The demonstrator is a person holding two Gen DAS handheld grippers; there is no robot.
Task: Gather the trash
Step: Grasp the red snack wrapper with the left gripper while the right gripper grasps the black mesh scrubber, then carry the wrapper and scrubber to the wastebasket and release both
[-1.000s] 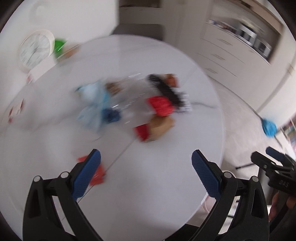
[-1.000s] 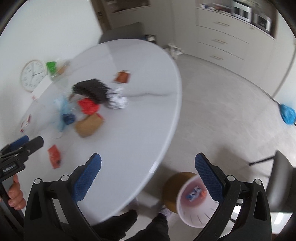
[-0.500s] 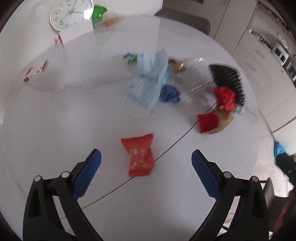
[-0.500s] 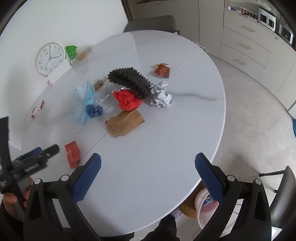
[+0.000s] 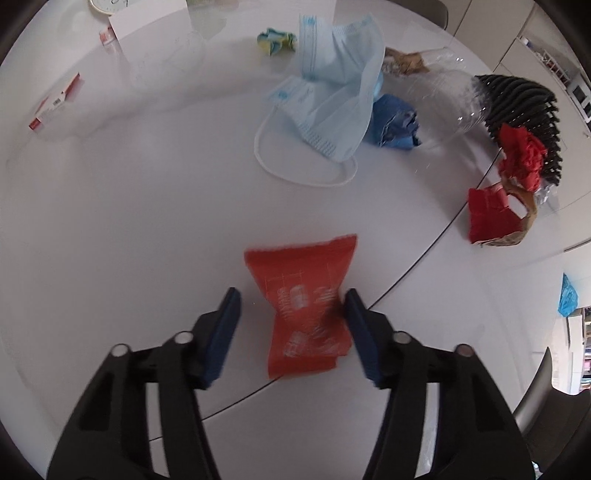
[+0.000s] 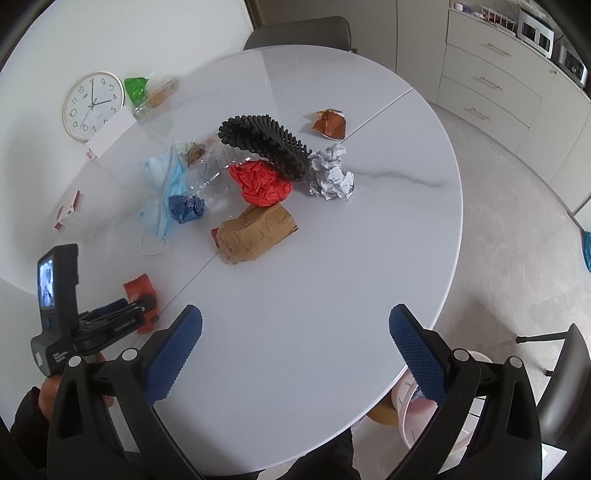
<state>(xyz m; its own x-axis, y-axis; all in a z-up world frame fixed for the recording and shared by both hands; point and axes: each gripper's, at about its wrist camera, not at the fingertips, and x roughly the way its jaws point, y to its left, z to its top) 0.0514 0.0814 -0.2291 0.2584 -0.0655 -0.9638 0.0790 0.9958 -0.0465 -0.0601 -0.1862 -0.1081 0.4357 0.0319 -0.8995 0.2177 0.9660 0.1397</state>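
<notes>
left wrist view close, steep; right wrist view higher; both share table (image 5: 110, 221) litter.

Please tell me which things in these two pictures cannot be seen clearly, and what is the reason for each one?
- Red wrapper: print blurred in the left wrist view; in the right wrist view the left gripper covers part of it.
- Bin: right wrist view, mostly hidden behind the table edge and right gripper.
- Clock: left wrist view, cut off by the top edge.

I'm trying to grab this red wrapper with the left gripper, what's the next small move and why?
Probably finish closing: the left gripper, whose jaws have just been closing, straddles the red wrapper on the table, with a gap still showing beside one pad.
</notes>
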